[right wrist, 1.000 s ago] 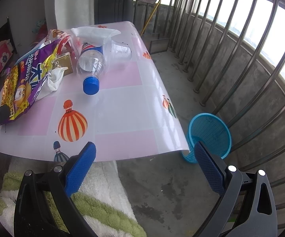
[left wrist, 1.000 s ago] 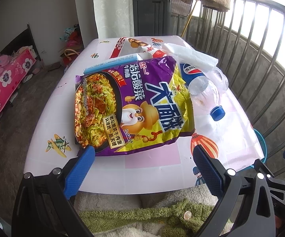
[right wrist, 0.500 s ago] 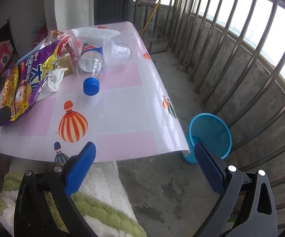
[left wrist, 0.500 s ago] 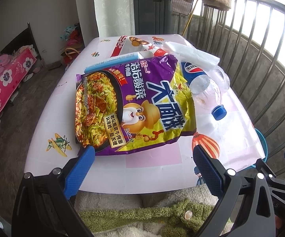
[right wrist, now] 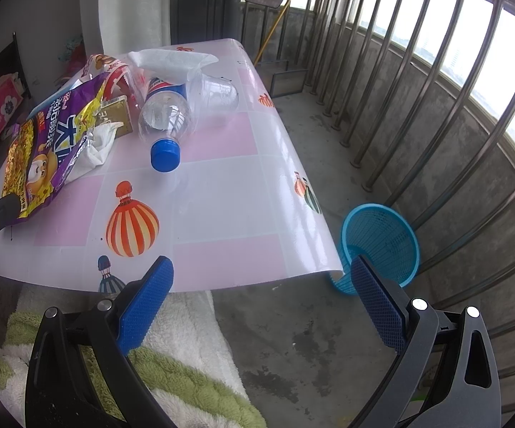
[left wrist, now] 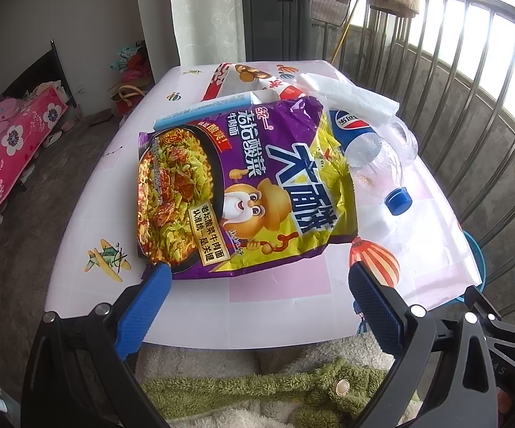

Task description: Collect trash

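Observation:
A big purple and yellow noodle bag lies flat on the white table, also seen at the left as the noodle bag. Beside it lies an empty plastic bottle with a blue cap, the same bottle right of the bag. A clear plastic cup, white tissue and red wrappers lie behind. My left gripper stands open just short of the bag's near edge. My right gripper is open over the table's near right corner, holding nothing.
A blue mesh waste basket stands on the concrete floor right of the table, near the metal railing. A green and white fleece garment lies below the table's front edge. A pink flowered bed sits at far left.
The left gripper has crept forward toward the noodle bag, so the bag sits a little nearer its fingers. The right view is nearly the same.

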`<state>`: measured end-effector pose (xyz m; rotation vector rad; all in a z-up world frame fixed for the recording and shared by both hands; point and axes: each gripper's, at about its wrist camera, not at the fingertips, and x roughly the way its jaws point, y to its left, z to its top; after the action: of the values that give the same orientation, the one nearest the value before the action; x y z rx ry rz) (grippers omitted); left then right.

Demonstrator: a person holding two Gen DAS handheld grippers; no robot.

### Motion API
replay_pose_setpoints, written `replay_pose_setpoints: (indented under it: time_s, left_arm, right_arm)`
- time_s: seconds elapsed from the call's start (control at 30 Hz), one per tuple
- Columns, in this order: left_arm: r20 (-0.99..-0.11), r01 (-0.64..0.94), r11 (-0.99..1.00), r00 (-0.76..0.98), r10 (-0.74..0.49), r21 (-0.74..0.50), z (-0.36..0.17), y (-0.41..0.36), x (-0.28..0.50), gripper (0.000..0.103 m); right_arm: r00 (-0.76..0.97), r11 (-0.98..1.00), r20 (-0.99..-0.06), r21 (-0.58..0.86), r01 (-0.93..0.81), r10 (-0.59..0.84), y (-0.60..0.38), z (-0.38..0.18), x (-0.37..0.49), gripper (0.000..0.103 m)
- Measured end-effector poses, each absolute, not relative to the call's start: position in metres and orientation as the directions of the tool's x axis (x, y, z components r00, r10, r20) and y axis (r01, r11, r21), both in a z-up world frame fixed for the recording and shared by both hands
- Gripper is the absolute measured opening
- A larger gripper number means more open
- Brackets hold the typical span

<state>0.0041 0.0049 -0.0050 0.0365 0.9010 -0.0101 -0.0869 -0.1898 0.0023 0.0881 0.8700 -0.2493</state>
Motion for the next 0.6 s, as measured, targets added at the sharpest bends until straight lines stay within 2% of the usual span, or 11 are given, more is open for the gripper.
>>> replay_pose_setpoints:
  time_s: [0.6]
  left_arm:
    - [-0.790, 0.018, 0.999, 0.613, 0.016, 0.034, -0.0076, 0.0069, 0.0040, 0.097]
  right_arm:
    - [0.617, 0.967, -0.766, -0.024, 0.252, -0.180, -0.1887, 0.0021, -0.0864, 0.095]
